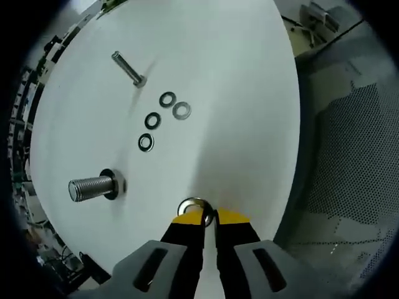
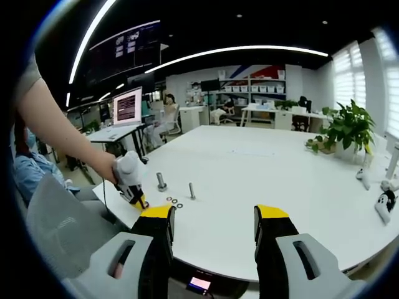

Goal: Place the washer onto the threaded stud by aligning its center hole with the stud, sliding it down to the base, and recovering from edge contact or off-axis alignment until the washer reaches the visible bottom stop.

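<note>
Here our left gripper point(image 1: 204, 218) has its jaws pressed nearly together on the rim of a washer point(image 1: 192, 206), pinching it edge-on so that the center hole stays free for threading. Ahead and to the left of the jaws stands the thick threaded stud point(image 1: 93, 187), our likely target, on the white table point(image 1: 249, 93). Beyond it lie four spare washers point(image 1: 163, 118) and a thinner bolt point(image 1: 128, 68). Our right gripper point(image 2: 213, 219) hangs back with jaws spread wide, holding nothing, well short of the work.

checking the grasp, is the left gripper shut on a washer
Yes: the left gripper is shut on a washer, pinching its rim above the white table.
</note>
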